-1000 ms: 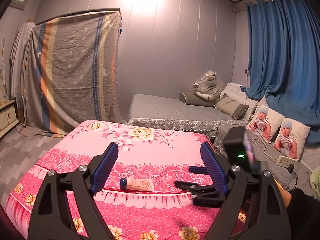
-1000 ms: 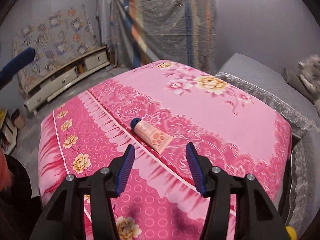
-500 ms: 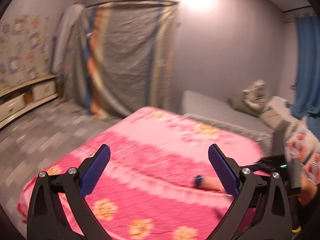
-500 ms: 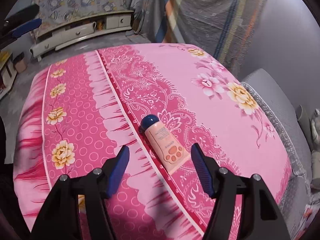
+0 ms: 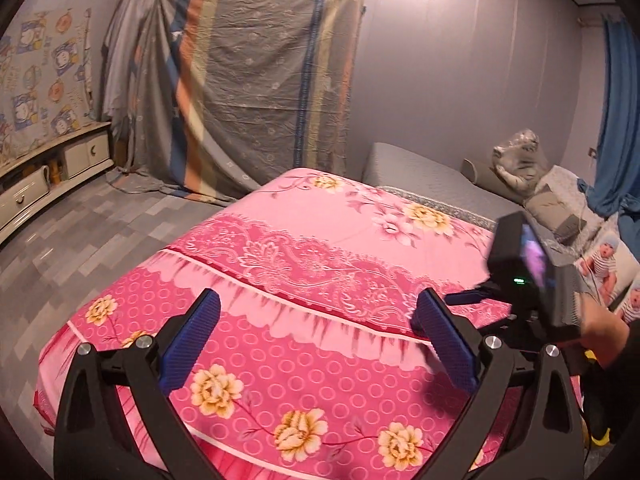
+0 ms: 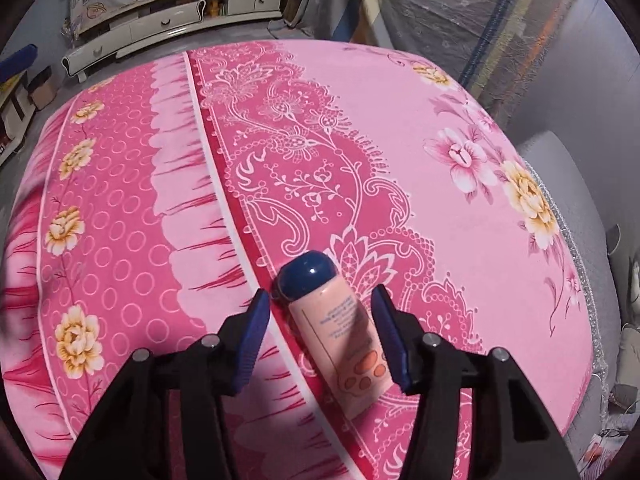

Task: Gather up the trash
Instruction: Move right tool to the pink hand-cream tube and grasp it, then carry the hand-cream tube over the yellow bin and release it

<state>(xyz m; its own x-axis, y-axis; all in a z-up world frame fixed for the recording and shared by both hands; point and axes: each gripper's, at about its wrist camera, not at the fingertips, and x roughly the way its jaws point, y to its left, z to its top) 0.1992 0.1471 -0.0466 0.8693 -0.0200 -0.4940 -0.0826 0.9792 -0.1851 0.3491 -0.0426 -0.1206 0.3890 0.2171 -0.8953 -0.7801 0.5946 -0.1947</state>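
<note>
- My right gripper (image 6: pixel 318 334) points down at the pink floral bedspread (image 6: pixel 400 128); its jaws are closing, and the pads do not yet press on anything.
- The tube (image 6: pixel 340 336), peach with a dark blue cap and paw print, lies flat on the bedspread at the lower centre of the right wrist frame, between those 2 jaws, cap pointing away from me.
- My left gripper (image 5: pixel 316 344) hangs over the near edge of the bed, jaws spread wide with nothing between them.
- At the right of the left wrist frame a hand (image 5: pixel 600 330) carries the right gripper.
</note>
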